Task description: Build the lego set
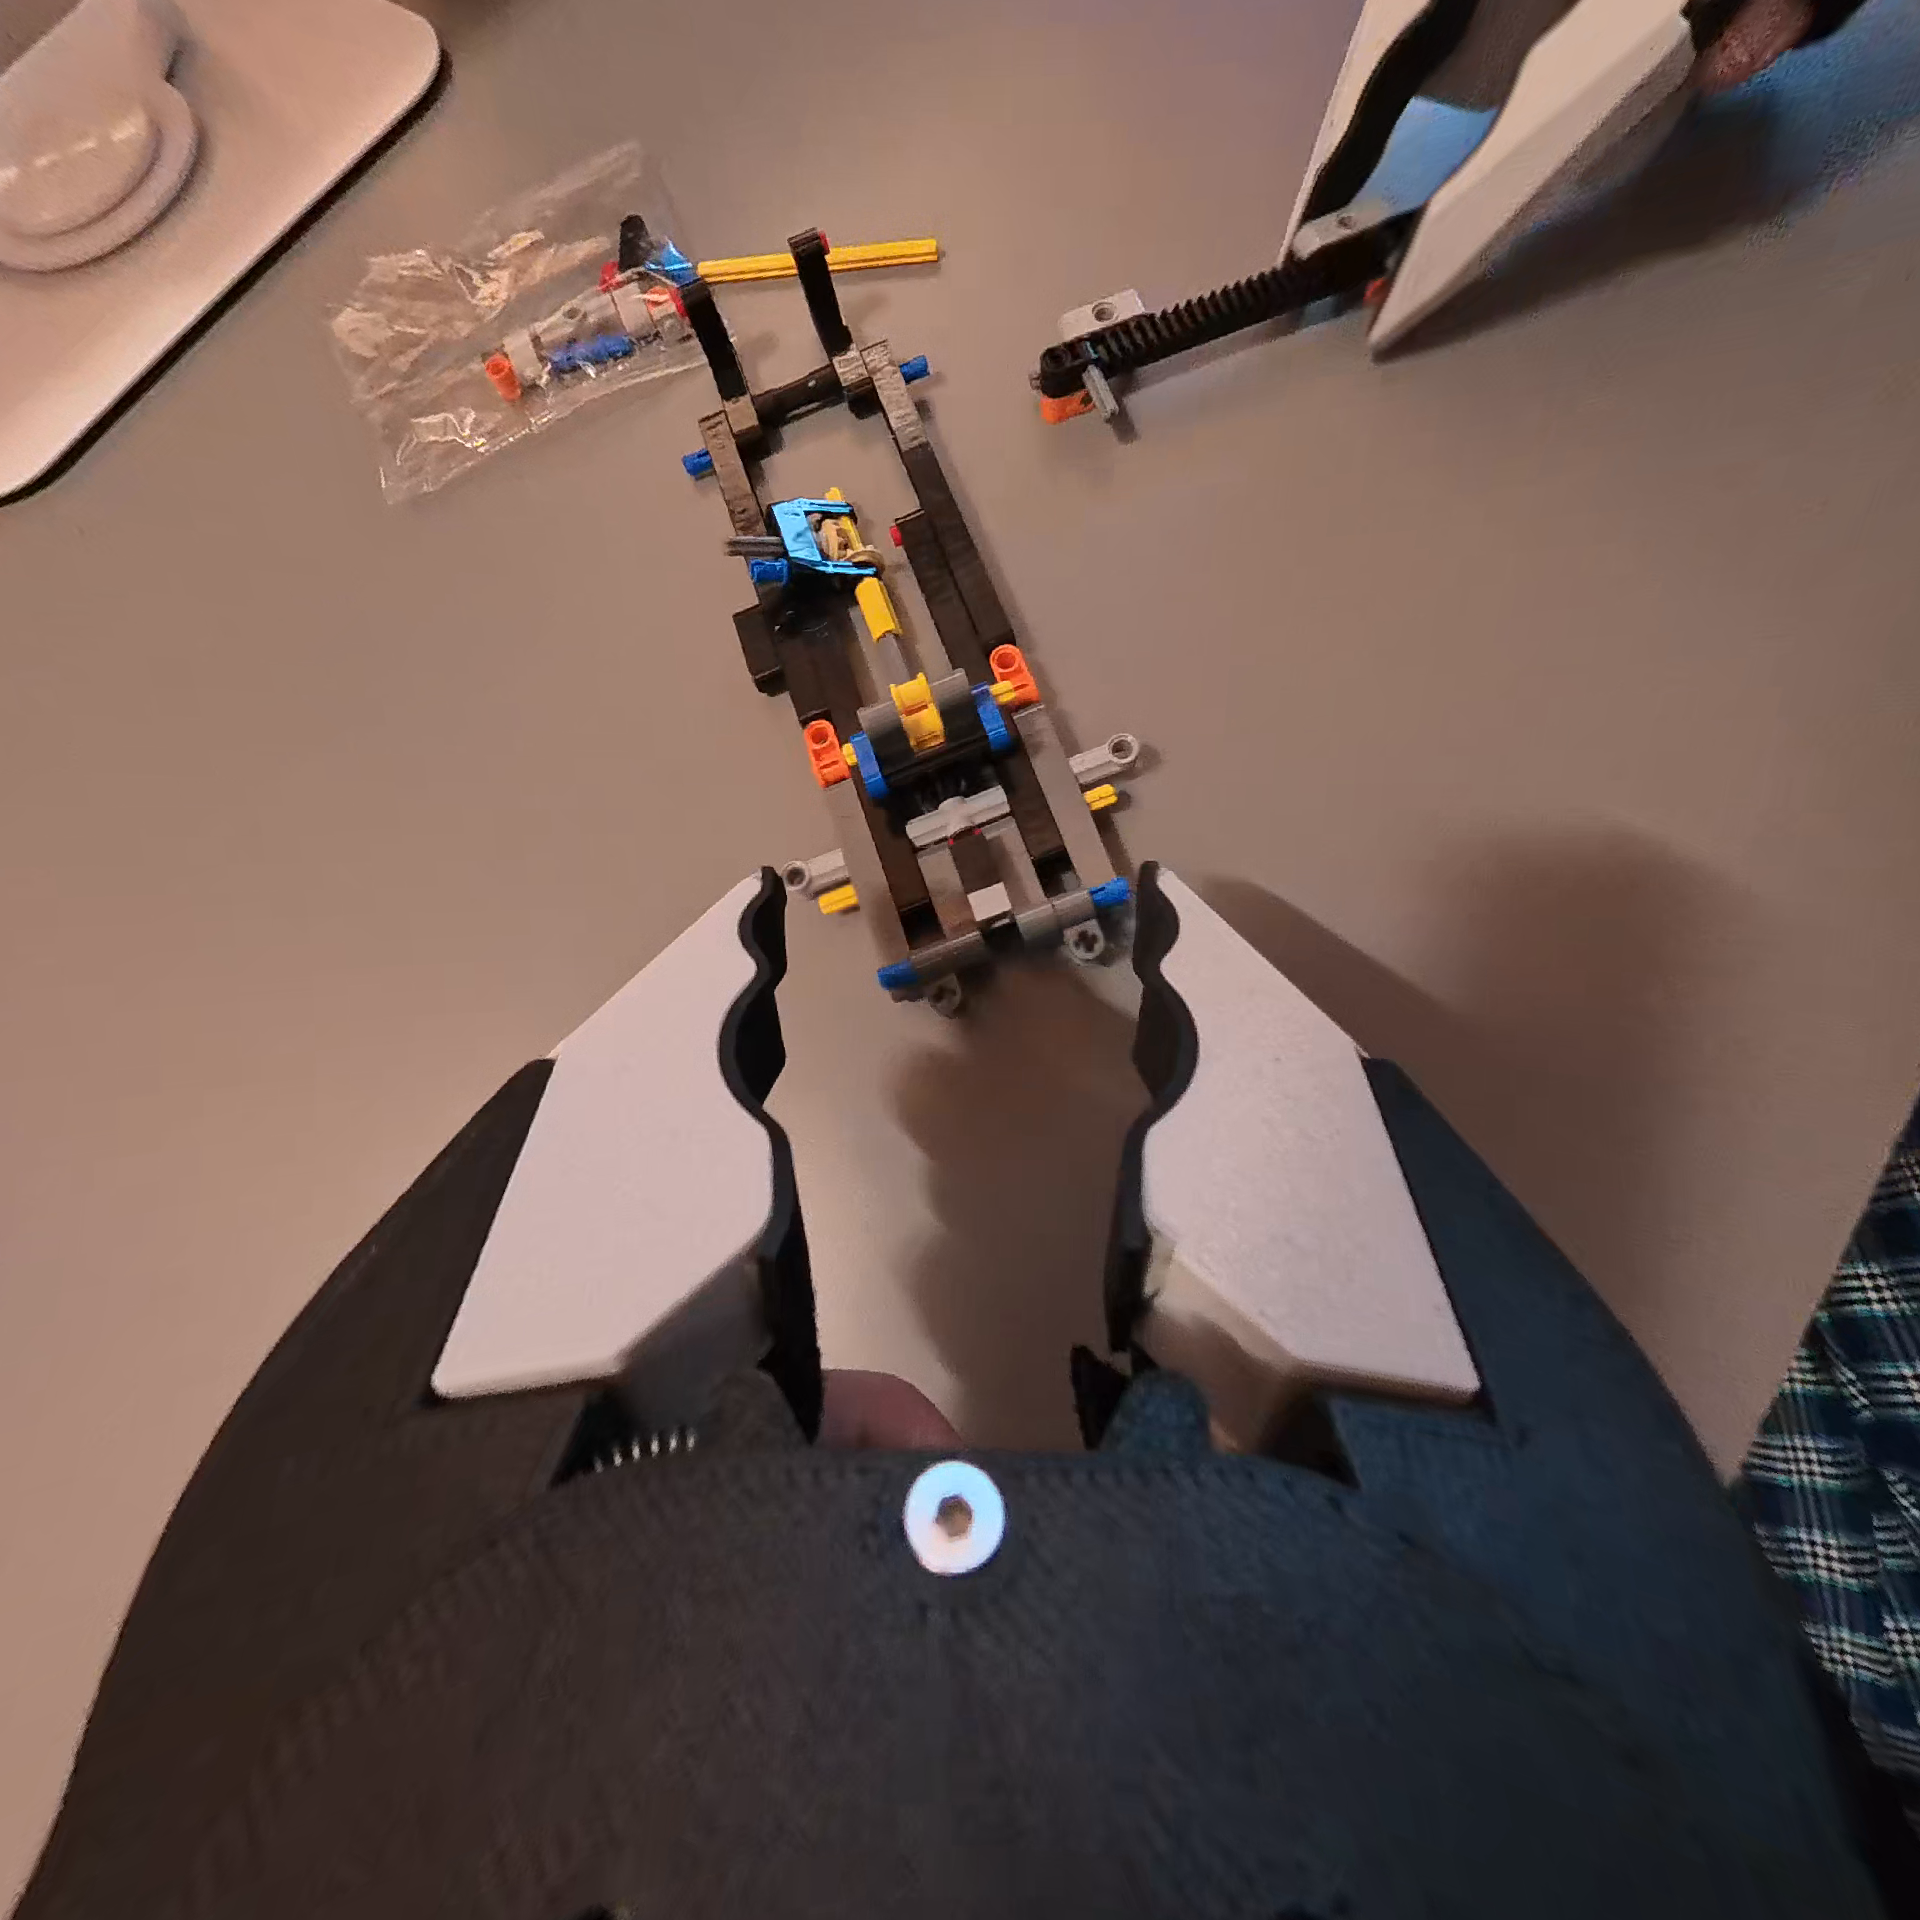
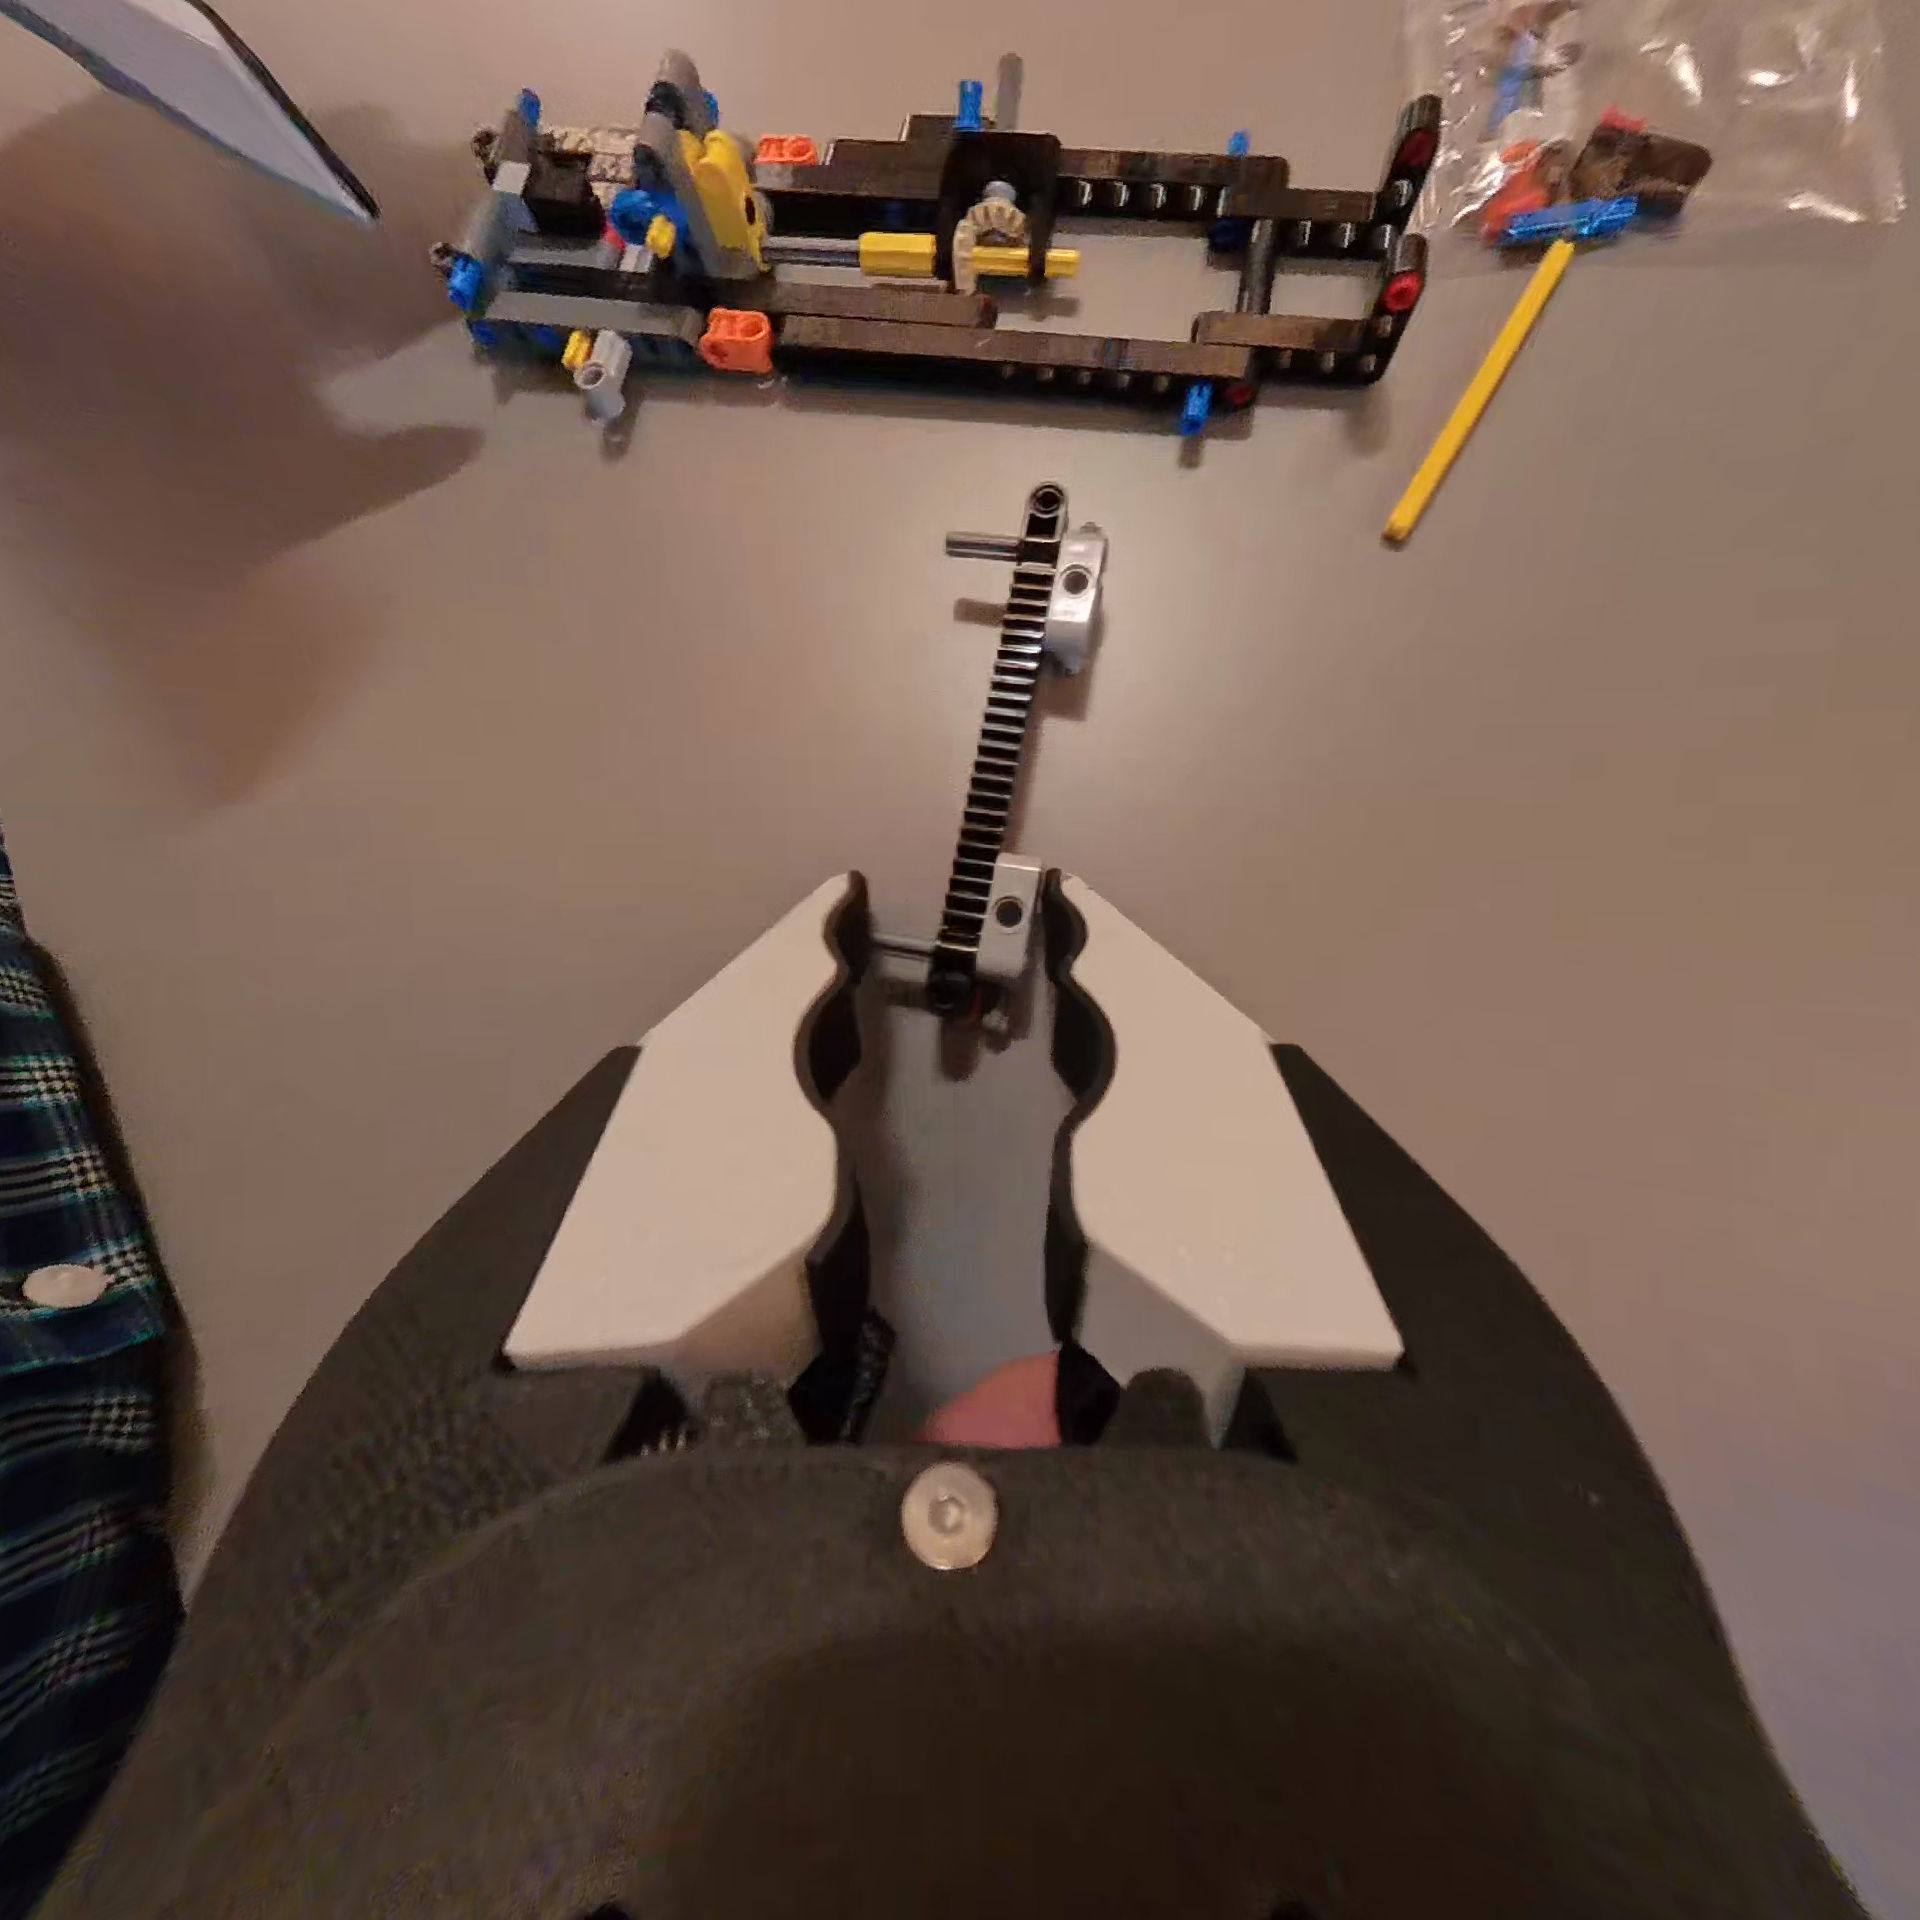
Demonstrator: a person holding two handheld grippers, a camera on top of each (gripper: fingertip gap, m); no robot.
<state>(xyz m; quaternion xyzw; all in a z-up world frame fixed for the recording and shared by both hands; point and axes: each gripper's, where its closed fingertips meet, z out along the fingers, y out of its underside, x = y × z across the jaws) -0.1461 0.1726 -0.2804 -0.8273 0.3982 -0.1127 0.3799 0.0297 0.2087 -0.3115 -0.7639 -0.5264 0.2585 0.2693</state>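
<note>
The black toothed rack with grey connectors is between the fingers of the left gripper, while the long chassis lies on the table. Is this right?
Not quite: the black toothed rack sits between the fingers of the right gripper, as the right wrist view shows. The long chassis does lie on the table.

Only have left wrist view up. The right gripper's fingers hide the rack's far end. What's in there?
Observer: A second grey connector block on the rack assembly. The right gripper is closed on that end.
Operator: Does the yellow axle go through the frame's arms?
Observer: No. The yellow axle lies loose on the table, apart from the frame.
</note>
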